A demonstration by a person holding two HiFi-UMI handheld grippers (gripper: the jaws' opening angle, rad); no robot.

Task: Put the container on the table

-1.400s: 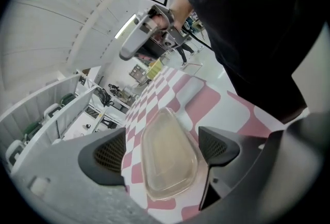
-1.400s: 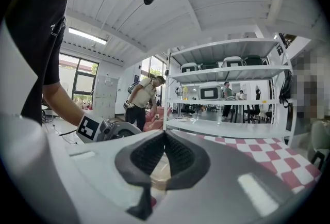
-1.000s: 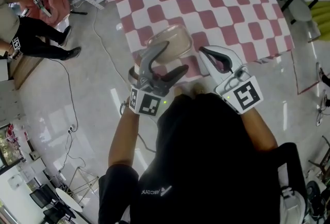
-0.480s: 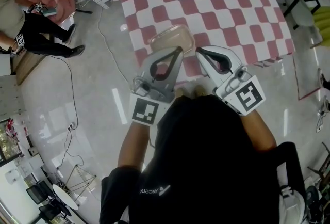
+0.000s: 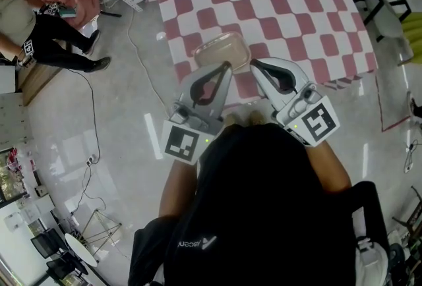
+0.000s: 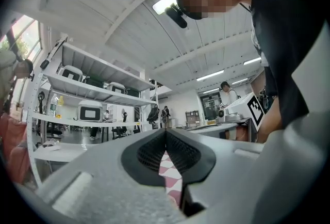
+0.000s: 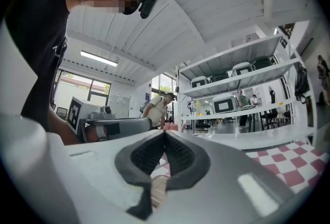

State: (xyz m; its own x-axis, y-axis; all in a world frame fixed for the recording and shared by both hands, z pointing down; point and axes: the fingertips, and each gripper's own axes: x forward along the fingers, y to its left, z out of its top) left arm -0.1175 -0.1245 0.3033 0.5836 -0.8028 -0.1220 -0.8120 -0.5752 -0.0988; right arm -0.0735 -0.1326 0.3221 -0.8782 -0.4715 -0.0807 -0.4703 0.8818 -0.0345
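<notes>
Both jaws: we see the left hand-held gripper [image 5: 226,68] and right hand-held gripper [image 5: 254,65] pinched together, empty.
Container: the container [image 5: 222,51] rests on the checkered surface [image 5: 290,8], just beyond both tips.
Risk: we judge a forward drift could nudge it.
Pose: both point roughly level, side by side near our chest.
</notes>
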